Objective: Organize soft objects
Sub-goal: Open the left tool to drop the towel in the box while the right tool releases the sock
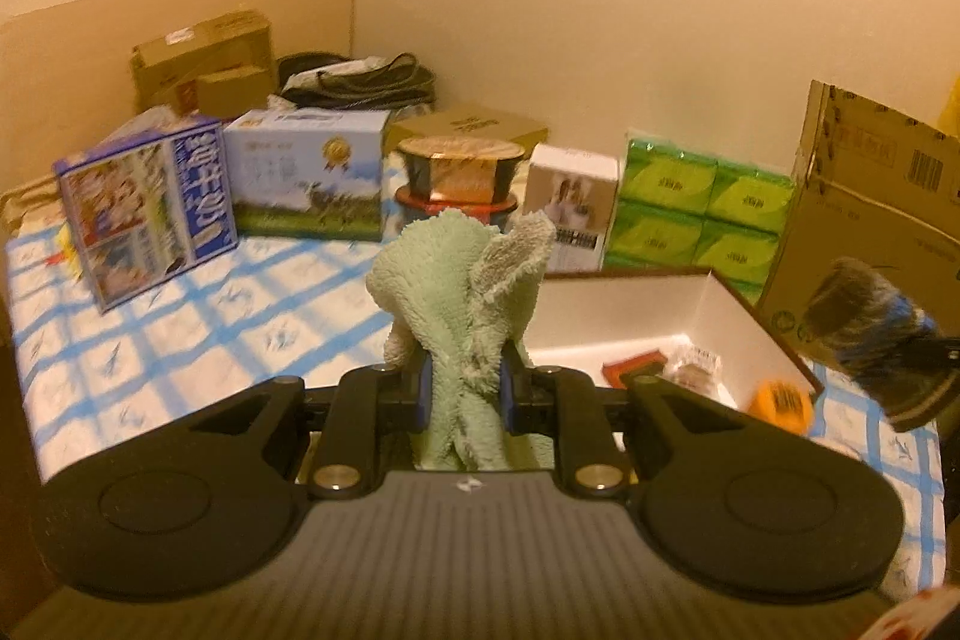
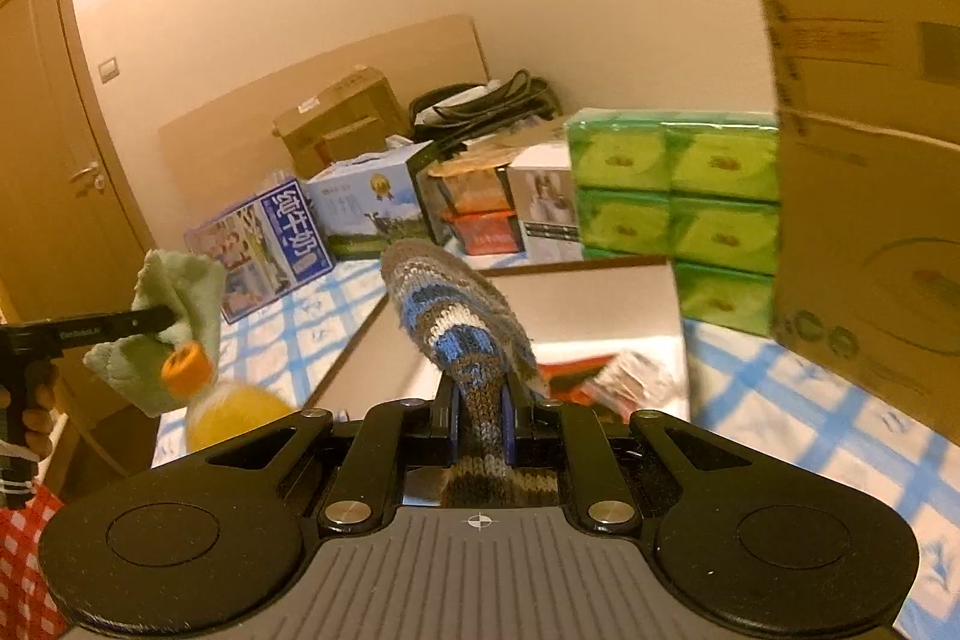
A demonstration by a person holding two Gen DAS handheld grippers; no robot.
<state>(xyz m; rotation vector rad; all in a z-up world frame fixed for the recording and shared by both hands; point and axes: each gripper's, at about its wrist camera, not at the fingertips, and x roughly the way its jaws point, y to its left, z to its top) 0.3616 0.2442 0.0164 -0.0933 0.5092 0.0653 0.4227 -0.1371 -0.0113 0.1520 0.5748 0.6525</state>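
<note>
My left gripper is shut on a pale green fluffy cloth, which stands bunched up above the jaws, over the checked table. My right gripper is shut on a knitted sock striped blue, brown and grey; its toe sticks up ahead of the jaws. In the left wrist view the sock and the right gripper show blurred at the right edge. Seen from the right wrist, the left gripper holds the green cloth at the left. An open white box with a brown rim lies ahead of both.
The white box holds a red packet and a clear wrapped item. An orange-capped bottle stands by its near left corner. Milk cartons, green tissue packs and a tall cardboard box line the back and right. A hand holds the left gripper.
</note>
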